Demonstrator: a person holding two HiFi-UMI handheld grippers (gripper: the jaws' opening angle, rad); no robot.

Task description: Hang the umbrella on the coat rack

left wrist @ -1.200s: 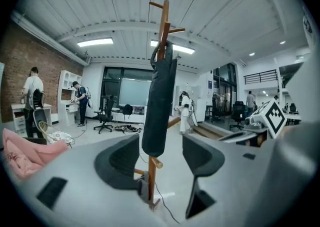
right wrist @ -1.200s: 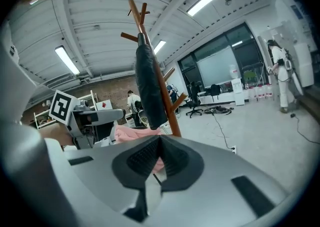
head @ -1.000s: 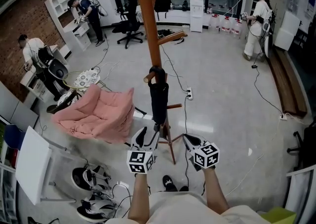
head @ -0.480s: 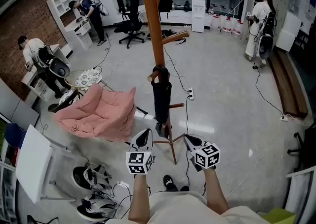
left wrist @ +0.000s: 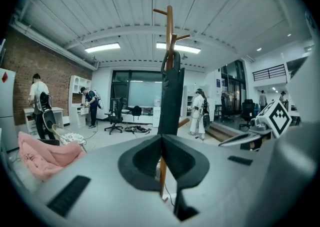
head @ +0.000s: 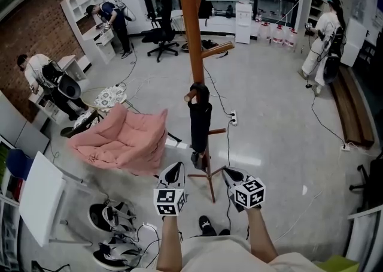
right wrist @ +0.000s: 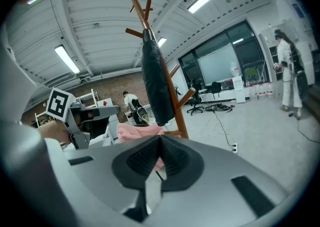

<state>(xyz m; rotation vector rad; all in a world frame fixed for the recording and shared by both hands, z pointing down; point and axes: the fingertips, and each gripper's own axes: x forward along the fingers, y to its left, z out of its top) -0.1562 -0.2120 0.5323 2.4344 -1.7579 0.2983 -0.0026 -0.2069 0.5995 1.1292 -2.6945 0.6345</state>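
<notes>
My left tool (head: 175, 169) & right tool (head: 230, 172) both closed, empty. At 12 o'clock the umbrella (head: 198, 122) hangs on rack (head: 190, 19) peg. Pink cushion (head: 122, 142) on floor (head: 269, 115) at 10; ppl (head: 116, 19) round room.

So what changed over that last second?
The left gripper, whose jaws stood open by the lower end of the umbrella, has shut them on nothing and drawn slightly back. The umbrella hangs on the coat rack as before, and the right gripper stays shut and empty.
</notes>
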